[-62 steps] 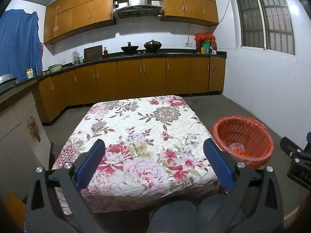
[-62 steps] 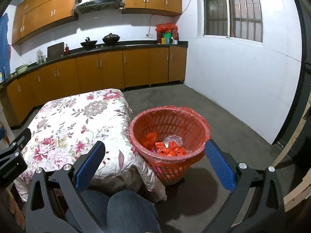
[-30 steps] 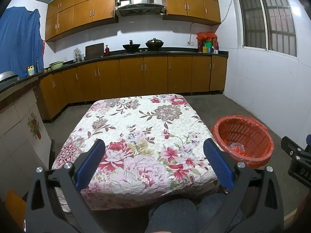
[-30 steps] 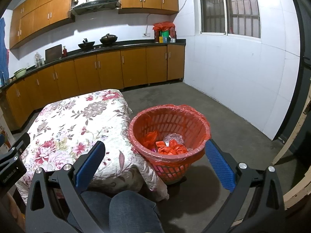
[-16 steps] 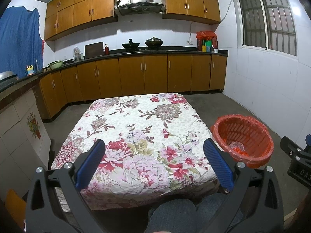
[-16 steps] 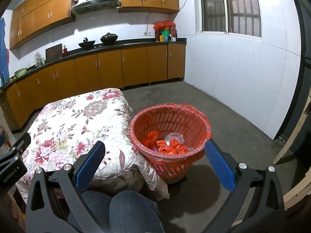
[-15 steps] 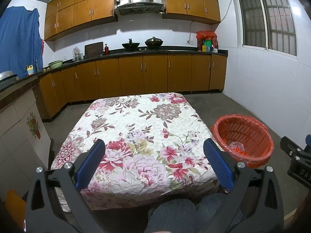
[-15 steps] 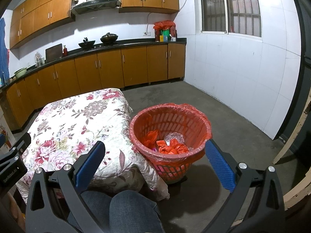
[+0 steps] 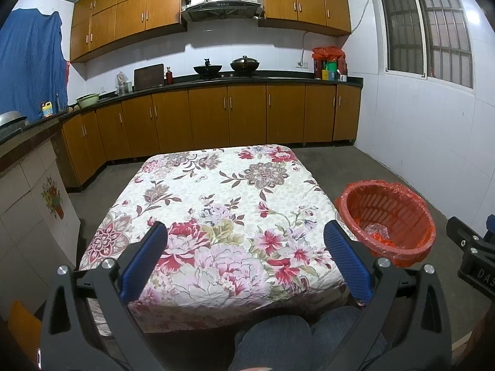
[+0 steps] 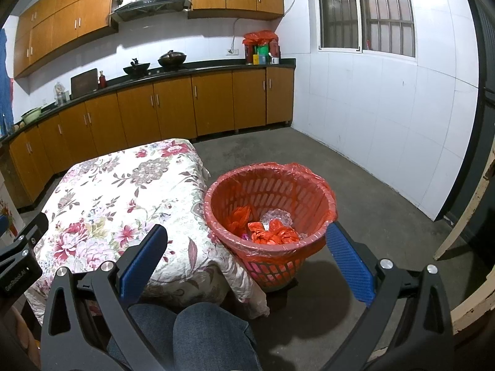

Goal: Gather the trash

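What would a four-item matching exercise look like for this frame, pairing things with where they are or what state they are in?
Things:
1. red basket
2. floral tablecloth
3. left gripper
4. crumpled red bags

Places or states:
A. open, holding nothing
B. on the floor beside the table
C. inside the liner, at the bottom
D. spread over the table top

Pairs: 1-B, 2-D, 3-A, 4-C
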A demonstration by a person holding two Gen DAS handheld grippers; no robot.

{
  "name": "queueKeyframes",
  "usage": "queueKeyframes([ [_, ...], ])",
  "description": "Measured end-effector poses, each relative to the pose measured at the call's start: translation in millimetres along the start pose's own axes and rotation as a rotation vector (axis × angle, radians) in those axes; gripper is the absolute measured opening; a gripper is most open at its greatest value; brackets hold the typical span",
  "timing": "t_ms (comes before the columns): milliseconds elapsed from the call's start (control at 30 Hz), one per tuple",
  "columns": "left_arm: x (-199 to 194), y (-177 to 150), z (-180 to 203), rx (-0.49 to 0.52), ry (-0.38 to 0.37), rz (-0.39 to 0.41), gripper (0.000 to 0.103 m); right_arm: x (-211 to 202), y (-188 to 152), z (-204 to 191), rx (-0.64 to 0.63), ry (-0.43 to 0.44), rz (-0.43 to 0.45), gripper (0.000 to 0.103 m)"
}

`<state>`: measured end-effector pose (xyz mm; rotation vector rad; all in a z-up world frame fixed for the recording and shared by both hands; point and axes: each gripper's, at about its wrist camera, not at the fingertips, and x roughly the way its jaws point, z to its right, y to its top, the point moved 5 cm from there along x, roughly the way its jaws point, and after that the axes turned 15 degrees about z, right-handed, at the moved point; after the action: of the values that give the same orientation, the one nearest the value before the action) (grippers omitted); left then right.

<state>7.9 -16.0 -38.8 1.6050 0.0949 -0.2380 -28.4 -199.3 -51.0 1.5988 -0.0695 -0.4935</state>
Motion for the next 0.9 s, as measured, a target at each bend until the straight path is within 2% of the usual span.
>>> queueKeyframes([
  [900,4.4,-2.1,1.8,0.003,0.005,-0.015,0.099,3.5,-7.6,4.4,0.003,-0.002,-0.012,0.101],
])
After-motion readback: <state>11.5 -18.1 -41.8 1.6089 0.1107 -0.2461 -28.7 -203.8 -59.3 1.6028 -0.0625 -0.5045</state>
